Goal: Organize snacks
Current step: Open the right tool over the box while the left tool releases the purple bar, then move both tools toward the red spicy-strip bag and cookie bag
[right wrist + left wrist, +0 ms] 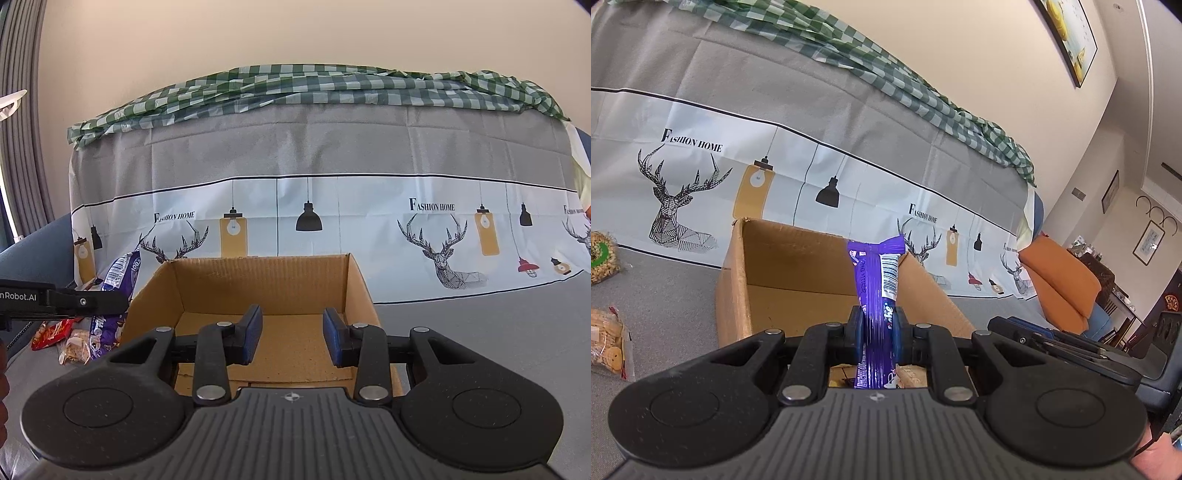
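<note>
- The left gripper (878, 325) has its blue ribbed pads clamped on a glossy purple snack packet (877, 280), which stands upright between them with its crimped end and white barcode panel on top.
- The packet is held at the near edge of an open cardboard box (798, 273); from the left wrist view I cannot tell whether it is over the inside or just before the wall.
- The box is plain brown corrugated board, rough at the torn rim, with a bare flat floor (295, 343).
- The right gripper (292, 336) hangs over the box's near side, its jaws apart and holding nothing; its black arms are matte and speckled.
- To the left of the box, on the grey cloth surface (498, 332), lie crinkly clear bags: one of round biscuits (607, 354) and one of small pale pieces (602, 256).
- In the right wrist view, a red packet (51, 334) sits left of the box.
- Behind hangs a smooth printed sheet (332, 221) with line-drawn stags and lamps, topped by a rumpled green checked cloth (314, 85).
</note>
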Demonstrator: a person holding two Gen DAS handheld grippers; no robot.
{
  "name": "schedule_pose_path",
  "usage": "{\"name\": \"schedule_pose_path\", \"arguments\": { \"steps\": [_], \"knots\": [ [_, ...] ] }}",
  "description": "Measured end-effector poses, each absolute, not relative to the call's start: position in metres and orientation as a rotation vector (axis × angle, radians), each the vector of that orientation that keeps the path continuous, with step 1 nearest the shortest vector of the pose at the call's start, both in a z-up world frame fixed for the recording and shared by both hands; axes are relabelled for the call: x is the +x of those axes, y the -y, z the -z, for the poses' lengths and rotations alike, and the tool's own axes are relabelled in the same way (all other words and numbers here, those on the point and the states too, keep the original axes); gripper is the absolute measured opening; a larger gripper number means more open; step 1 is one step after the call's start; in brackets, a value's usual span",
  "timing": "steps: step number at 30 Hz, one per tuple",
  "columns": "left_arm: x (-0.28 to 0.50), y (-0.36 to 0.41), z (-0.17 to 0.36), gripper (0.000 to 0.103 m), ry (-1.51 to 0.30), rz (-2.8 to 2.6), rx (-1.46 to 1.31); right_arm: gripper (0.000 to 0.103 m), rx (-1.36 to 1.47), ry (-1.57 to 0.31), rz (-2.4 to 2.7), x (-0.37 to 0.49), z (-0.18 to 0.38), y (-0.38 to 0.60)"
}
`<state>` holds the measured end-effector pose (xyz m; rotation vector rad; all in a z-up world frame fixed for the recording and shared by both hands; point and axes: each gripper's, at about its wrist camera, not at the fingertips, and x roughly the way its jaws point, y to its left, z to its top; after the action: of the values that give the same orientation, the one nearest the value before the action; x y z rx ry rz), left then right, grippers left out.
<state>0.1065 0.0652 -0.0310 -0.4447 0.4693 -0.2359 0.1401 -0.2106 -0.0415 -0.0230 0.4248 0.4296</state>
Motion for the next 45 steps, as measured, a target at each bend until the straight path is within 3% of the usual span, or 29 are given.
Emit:
{"name": "schedule_pose_path", "arguments": {
  "steps": [5, 8, 12, 18, 28, 34, 36, 38, 40, 42, 45],
  "knots": [
    [0.109, -0.063, 0.032, 0.018, -0.48, 0.271, -0.455, 0.038, -0.028, -0.428, -0.435, 0.141, 0.043, 0.21],
    [0.109, -0.06, 0.032, 0.029, -0.487, 0.284, -0.451, 0.039, -0.038, -0.44, -0.431, 0.142, 0.044, 0.208],
    [0.109, -0.061, 0.033, 0.031, -0.49, 0.282, -0.452, 0.051, -0.043, -0.444, -0.427, 0.144, 0.045, 0.207],
    [0.107, -0.063, 0.033, 0.036, -0.49, 0.27, -0.447, 0.057, -0.048, -0.447, -0.426, 0.146, 0.044, 0.204],
    [0.079, -0.078, 0.022, 0.049, -0.411, 0.074, -0.326, 0.058, -0.029, -0.443, -0.431, 0.14, 0.041, 0.177],
    [0.053, -0.103, 0.01, 0.049, -0.404, -0.012, -0.247, 0.058, 0.001, -0.446, -0.471, 0.124, 0.039, 0.14],
    [0.049, -0.118, 0.012, 0.043, -0.436, -0.035, -0.263, 0.058, 0.005, -0.449, -0.494, 0.117, 0.04, 0.125],
    [0.044, -0.135, 0.015, 0.017, -0.463, -0.083, -0.277, 0.058, 0.001, -0.447, -0.522, 0.109, 0.04, 0.109],
    [0.038, -0.154, 0.015, 0.008, -0.477, -0.124, -0.305, 0.058, -0.007, -0.443, -0.555, 0.102, 0.039, 0.093],
    [0.033, -0.173, 0.013, 0.004, -0.484, -0.146, -0.344, 0.057, -0.015, -0.439, -0.591, 0.094, 0.04, 0.077],
    [0.033, -0.203, 0.005, 0.004, -0.482, -0.205, -0.351, 0.039, -0.021, -0.431, -0.65, 0.085, 0.039, 0.055]
  ]
}}
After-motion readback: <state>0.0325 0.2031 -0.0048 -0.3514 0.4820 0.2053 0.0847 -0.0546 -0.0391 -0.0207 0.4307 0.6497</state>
